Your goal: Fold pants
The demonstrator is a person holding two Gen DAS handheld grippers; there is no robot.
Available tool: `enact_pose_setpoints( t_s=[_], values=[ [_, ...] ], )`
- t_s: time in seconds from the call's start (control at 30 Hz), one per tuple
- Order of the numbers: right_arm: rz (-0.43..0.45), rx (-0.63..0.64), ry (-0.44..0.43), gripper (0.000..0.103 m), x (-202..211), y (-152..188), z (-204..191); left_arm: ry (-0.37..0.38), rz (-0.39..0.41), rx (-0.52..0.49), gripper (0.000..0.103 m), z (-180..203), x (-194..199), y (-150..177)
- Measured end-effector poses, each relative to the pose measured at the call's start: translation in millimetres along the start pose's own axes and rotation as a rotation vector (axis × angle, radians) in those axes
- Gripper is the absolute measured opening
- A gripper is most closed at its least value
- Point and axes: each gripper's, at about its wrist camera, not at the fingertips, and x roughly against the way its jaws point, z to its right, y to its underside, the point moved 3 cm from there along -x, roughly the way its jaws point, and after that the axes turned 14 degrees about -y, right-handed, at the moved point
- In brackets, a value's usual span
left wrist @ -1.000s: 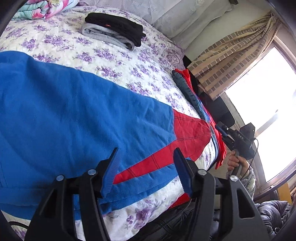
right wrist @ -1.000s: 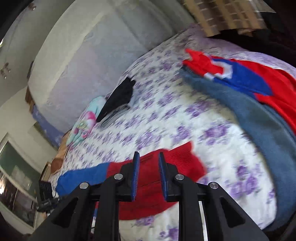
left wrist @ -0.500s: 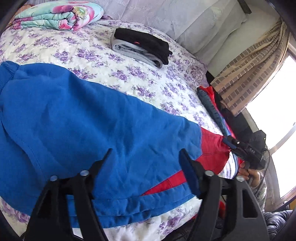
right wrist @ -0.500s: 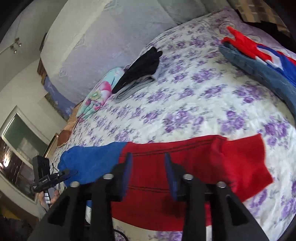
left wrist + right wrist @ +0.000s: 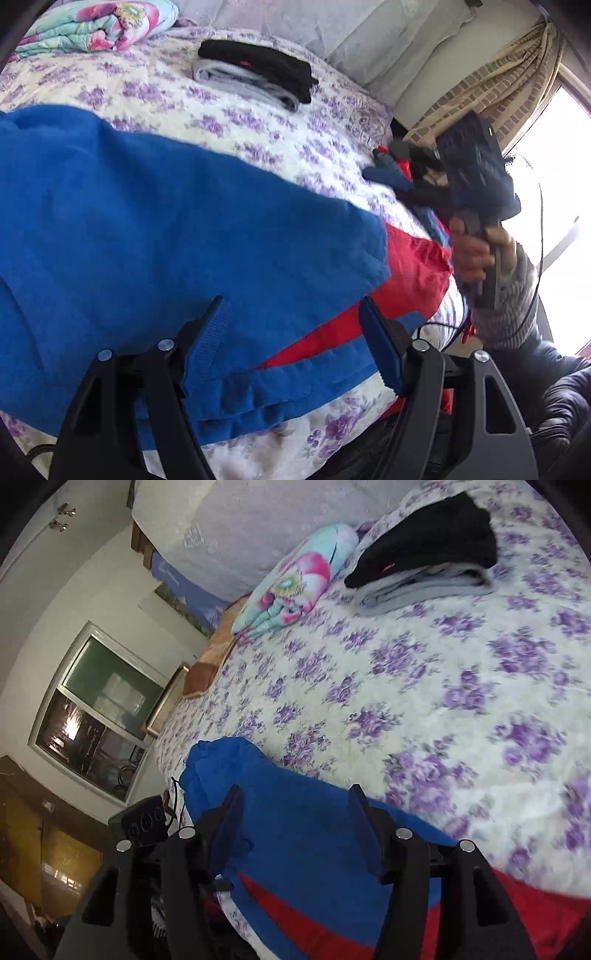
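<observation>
Both pairs of fingers stand apart with nothing pinched between them: our left gripper [image 5: 291, 332] hangs open over the near edge of the pants [image 5: 166, 229], and our right gripper [image 5: 295, 819] is open above the same cloth. A second ago the right jaws were almost closed over the red leg end; they have just been opening, and no fabric sits between the pads now. The left jaws have also been moving, wider and then slightly back, and they too are clear of the cloth.

Going from the largest thing down: the bed [image 5: 229, 122] with its purple-flowered cover [image 5: 424, 686] carries everything. Across its near side lie the blue and red pants, now a shorter, thicker bundle, blue on top with the red stripe [image 5: 332, 332] showing at the near right, where a second ago the red end stretched out alone to the right. We judge that one lengthwise fold has just been laid and let go.

Farther off sits a folded black and grey stack [image 5: 255, 74], and at the far left a rolled floral quilt [image 5: 96, 26]. At the right edge more unfolded clothes [image 5: 391, 173] wait.

We judge the next step to be smoothing or a second fold.
</observation>
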Motion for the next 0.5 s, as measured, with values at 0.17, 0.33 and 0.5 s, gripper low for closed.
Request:
enact_pose_setpoints(
  t_s=[0.17, 0.33, 0.5],
  values=[
    [-0.202, -0.113, 0.022, 0.065, -50, -22, 40, -0.008, 0.027, -0.071, 0.07, 1, 1, 8],
    [-0.383, -0.149, -0.116, 0.067, -59, 3, 32, 0.044, 0.012, -0.051, 0.07, -9, 0, 6],
    [-0.428, -0.023, -0.215, 0.078, -69, 13, -21, 0.046, 0.013, -0.055, 0.072, -4, -1, 9]
  ],
)
